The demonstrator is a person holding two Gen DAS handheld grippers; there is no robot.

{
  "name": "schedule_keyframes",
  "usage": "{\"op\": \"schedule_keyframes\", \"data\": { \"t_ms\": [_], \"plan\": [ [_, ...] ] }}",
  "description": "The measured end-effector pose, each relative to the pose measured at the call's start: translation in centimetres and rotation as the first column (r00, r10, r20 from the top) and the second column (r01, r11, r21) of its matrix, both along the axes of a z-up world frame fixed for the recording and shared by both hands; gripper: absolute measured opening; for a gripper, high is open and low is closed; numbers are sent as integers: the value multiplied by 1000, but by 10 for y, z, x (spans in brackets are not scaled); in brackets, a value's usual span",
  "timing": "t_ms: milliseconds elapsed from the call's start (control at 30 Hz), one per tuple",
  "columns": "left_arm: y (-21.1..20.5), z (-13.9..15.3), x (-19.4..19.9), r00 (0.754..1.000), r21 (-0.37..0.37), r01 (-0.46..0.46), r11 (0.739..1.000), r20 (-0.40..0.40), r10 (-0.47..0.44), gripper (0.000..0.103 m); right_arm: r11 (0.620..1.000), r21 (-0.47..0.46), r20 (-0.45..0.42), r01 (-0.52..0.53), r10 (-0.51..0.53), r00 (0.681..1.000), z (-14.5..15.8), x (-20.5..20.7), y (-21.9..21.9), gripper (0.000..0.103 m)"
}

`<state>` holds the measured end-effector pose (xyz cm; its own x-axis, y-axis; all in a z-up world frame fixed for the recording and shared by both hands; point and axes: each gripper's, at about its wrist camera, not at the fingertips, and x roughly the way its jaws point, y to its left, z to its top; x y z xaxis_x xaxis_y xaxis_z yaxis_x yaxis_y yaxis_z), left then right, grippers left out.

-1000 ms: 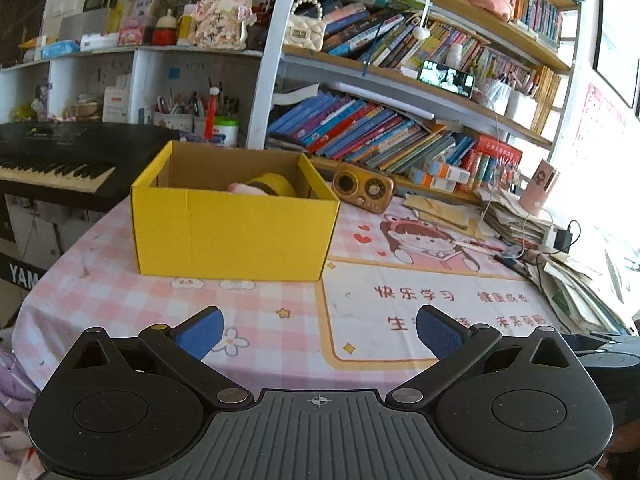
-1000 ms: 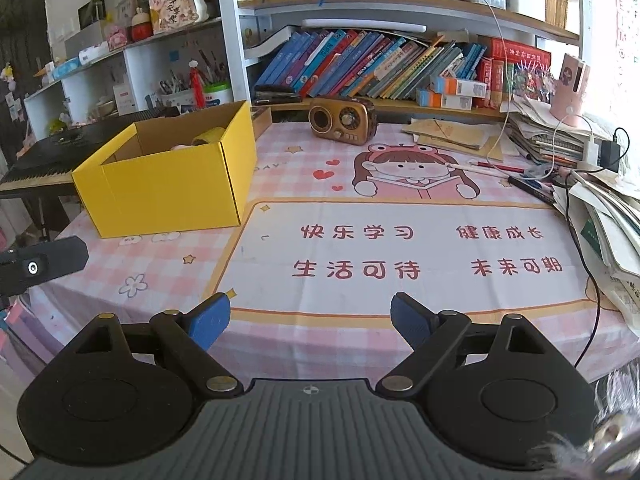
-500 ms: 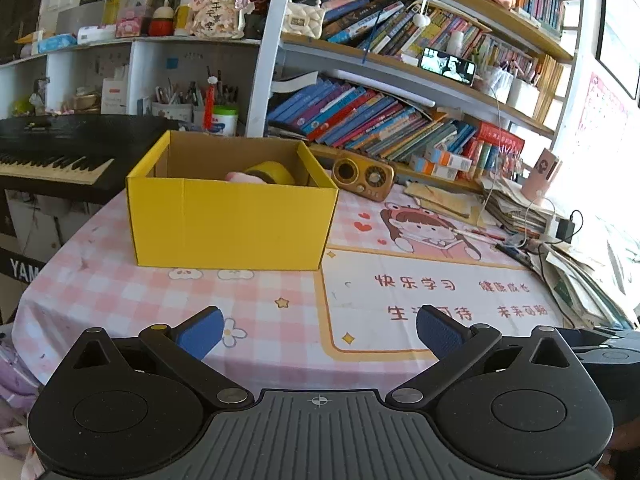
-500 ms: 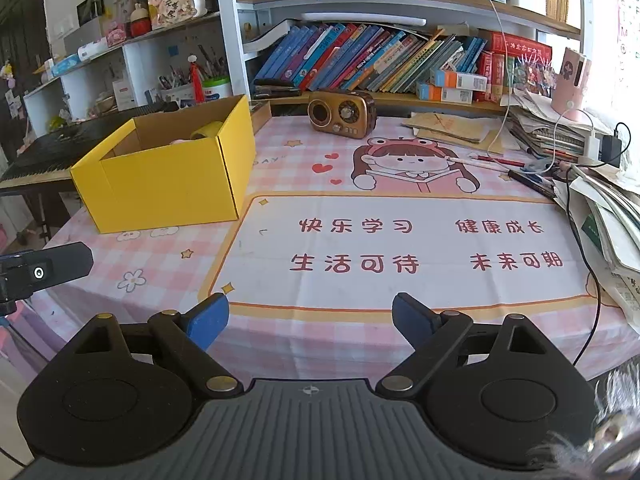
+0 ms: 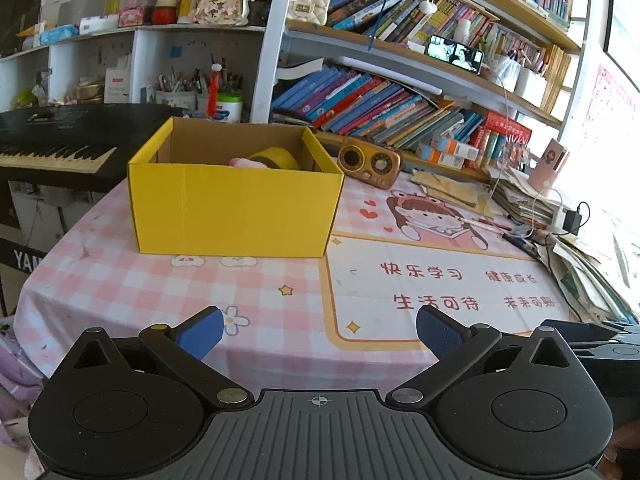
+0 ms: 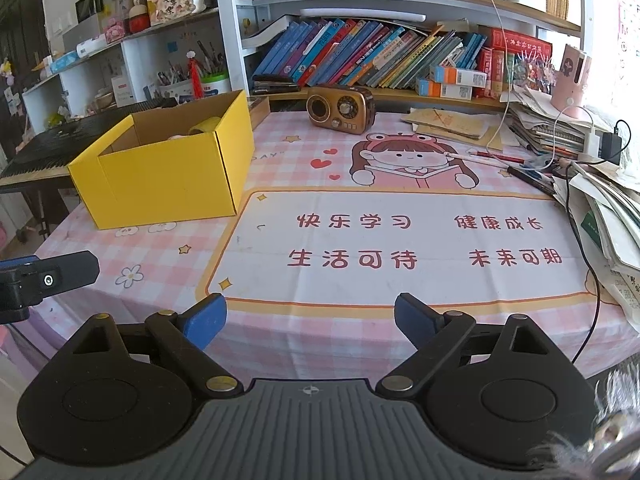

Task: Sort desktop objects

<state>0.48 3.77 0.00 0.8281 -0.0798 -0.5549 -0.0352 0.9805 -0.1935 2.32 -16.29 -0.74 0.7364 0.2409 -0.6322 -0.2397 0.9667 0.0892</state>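
Note:
An open yellow cardboard box (image 5: 236,208) (image 6: 168,176) stands on the pink checked tablecloth at the back left. Inside it I see a yellow tape roll (image 5: 276,158) (image 6: 206,124) and something pink (image 5: 242,162). My left gripper (image 5: 319,326) hovers open over the table's near edge, in front of the box, with nothing between its blue pads. My right gripper (image 6: 310,312) hangs over the printed mat at the near edge. Its jaws are opening, with nothing between them. The left gripper's tip (image 6: 48,280) shows at the left of the right wrist view.
A brown retro radio (image 5: 370,162) (image 6: 340,108) stands behind the box by the bookshelf. Stacks of papers (image 6: 600,208), pens (image 6: 532,180) and cables crowd the table's right side. A black keyboard (image 5: 52,148) sits left of the table.
The right gripper's jaws stand slightly wider than a second ago. Both hands and the box have kept their places.

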Motion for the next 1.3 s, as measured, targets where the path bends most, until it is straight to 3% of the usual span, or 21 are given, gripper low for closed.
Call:
{"op": "schedule_keyframes", "data": {
  "t_ms": [467,1300],
  "plan": [
    [-3,1,1,1000,-2,22,1000,10,-22,103,1000,-4,-4,1,-1,1000,0,2,1,103],
    [0,-5,7,999,-16,26,1000,-29,-26,103,1000,-16,-19,-8,7,1000,-5,7,4,103]
  ]
}}
